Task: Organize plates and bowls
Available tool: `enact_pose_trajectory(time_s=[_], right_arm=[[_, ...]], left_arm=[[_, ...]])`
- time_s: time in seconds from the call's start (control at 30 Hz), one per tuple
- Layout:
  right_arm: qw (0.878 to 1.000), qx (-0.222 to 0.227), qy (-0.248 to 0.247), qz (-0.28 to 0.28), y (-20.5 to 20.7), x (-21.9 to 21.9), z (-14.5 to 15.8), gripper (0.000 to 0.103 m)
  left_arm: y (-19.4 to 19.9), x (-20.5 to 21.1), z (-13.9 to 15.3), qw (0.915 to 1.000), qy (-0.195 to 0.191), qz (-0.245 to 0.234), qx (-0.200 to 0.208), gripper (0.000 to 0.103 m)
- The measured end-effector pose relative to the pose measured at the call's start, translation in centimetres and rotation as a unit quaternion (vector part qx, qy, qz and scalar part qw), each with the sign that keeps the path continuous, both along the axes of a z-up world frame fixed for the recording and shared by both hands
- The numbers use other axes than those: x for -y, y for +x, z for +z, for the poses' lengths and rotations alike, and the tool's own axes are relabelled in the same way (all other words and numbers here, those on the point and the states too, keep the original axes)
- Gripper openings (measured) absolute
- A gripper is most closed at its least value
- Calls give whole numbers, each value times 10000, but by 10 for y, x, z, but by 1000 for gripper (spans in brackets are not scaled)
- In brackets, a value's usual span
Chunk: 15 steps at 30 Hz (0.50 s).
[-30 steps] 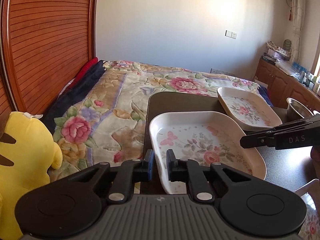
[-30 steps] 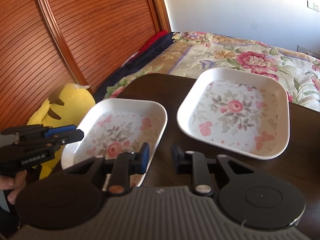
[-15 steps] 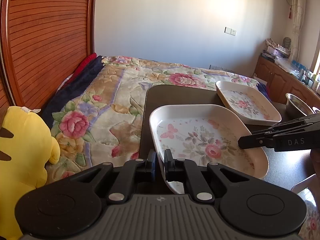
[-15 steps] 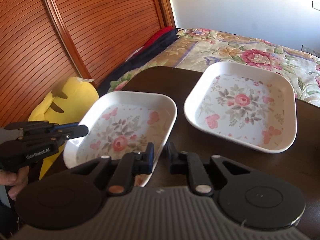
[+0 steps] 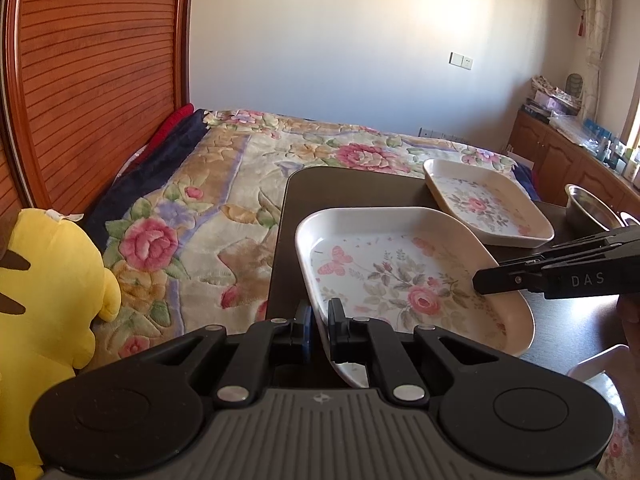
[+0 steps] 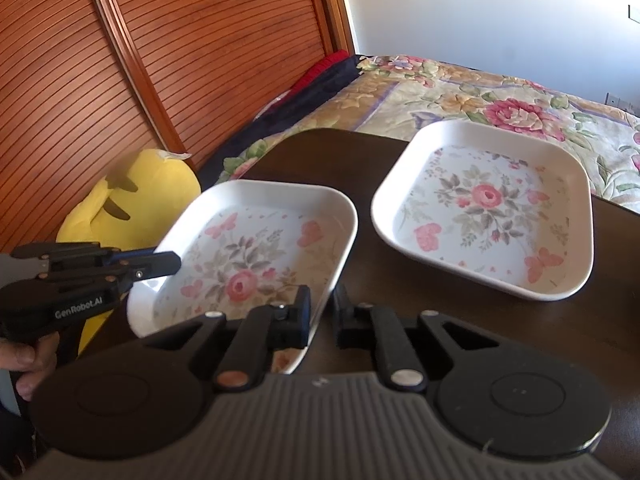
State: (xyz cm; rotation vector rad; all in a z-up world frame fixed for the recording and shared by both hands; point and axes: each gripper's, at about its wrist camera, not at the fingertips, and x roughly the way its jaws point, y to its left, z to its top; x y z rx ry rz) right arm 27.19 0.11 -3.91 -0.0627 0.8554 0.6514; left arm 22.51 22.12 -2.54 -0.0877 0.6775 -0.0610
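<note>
Both grippers have closed in on the nearer floral plate [image 5: 400,276], which looks tipped up off the dark counter [image 6: 600,320] at the end nearest the yellow plush toy [image 5: 44,280]. The left gripper [image 5: 319,330] has its fingers drawn narrow with the plate's rim pinched between them; the right gripper [image 6: 322,316] straddles the opposite rim, its fingers also narrow, seemingly clamped on that edge. The second floral plate [image 6: 484,208] lies flat on the counter just beyond the held plate, apart from it, and a metal bowl [image 5: 588,210] sits past that one. From where I stand the job looks like carrying the held plate over to nest it in its twin. I'd keep both grips level so the plate doesn't twist between them, lift enough to clear the twin's raised rim, line up the corners, then lower it squarely before letting either side go.
</note>
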Motion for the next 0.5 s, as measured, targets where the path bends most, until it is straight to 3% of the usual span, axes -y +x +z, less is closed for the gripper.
enact_pose_trajectory(time_s=[0.5], right_arm=[[9997, 226, 88, 19, -21, 17, 22, 12]], left_arm=[[-30, 21, 25, 9996, 112, -94, 239, 10]])
